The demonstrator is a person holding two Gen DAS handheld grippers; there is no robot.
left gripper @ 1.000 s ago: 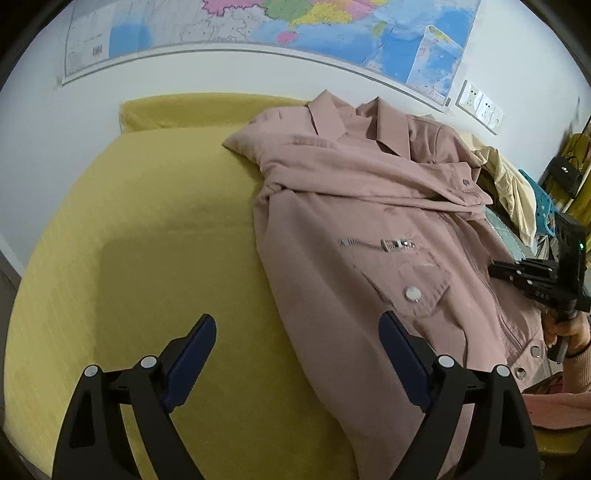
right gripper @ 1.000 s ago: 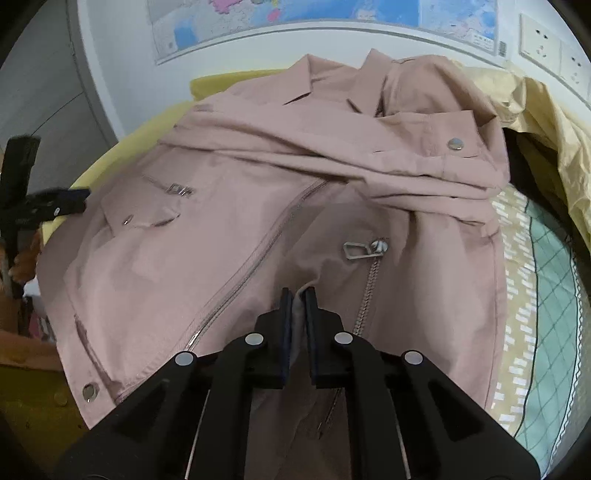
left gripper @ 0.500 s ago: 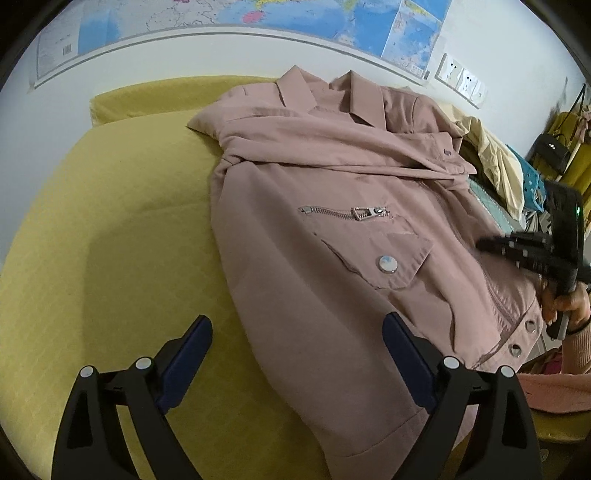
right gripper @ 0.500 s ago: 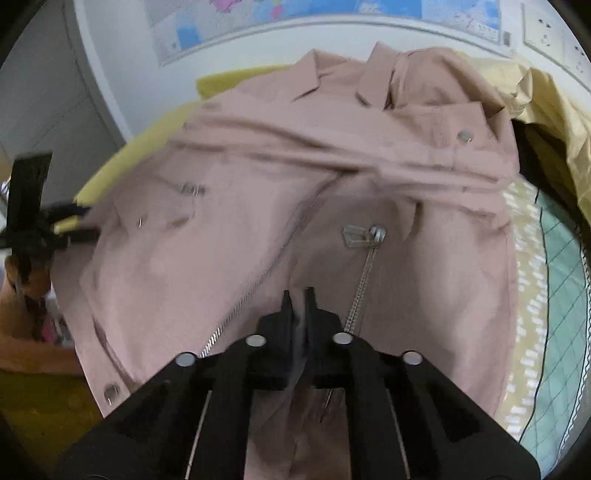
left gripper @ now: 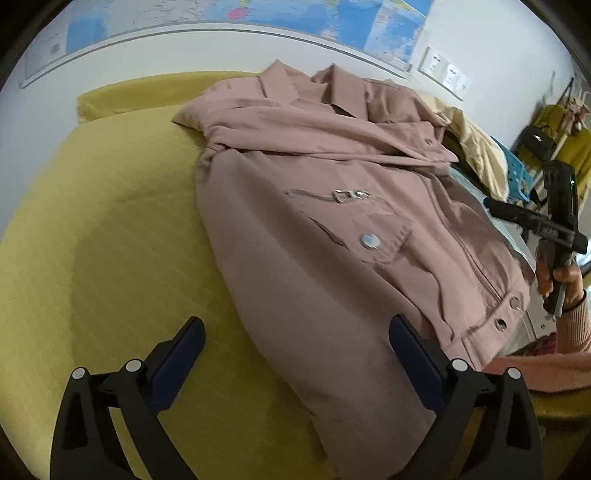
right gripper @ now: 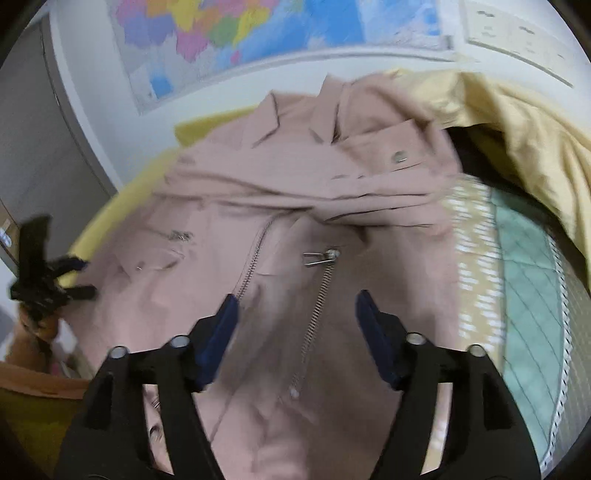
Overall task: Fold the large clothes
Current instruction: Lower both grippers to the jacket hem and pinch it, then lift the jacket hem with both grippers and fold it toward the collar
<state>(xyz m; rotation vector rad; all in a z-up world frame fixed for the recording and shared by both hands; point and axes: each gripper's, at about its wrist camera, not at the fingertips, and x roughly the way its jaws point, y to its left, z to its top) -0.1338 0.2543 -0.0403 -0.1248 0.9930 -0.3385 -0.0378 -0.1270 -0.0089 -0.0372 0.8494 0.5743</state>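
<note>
Pink jacket (left gripper: 332, 229) lies spread front-up on a bed w/ a yellow cover (left gripper: 103, 221), collar toward the wall edge, hem toward the near edge. One sleeve is folded across the chest. Chest zip pull (left gripper: 347, 195) and a flap-pocket snap (left gripper: 370, 241) show on the panel; main zipper (right gripper: 317, 295) runs down the front.

Around it: a pale yellow garment (right gripper: 509, 122) bunched at the bed's right side by the wall, touching the jacket's shoulder; a green quilted blanket (right gripper: 528, 295) just beside the jacket's right edge. Wall map (left gripper: 332, 18) above the bed, wall sockets (left gripper: 445, 72) to its right. Nothing lies on top of the jacket.

Left gripper (left gripper: 295, 354) angled down over the near edge, jaws opening, wide apart; the jacket's side edge lies under the gap, not pinched. Right gripper (right gripper: 295, 325) angled down above the jacket front, jaws opening, released, zipper visible below the gap, cloth not pressed by either pad. Person's right hand (left gripper: 557, 277) wraps the handle; pink sleeve (left gripper: 572, 325) at frame edge.

Right wrist view is motion-blurred; the hem is partly cut off behind the gripper bodies.
</note>
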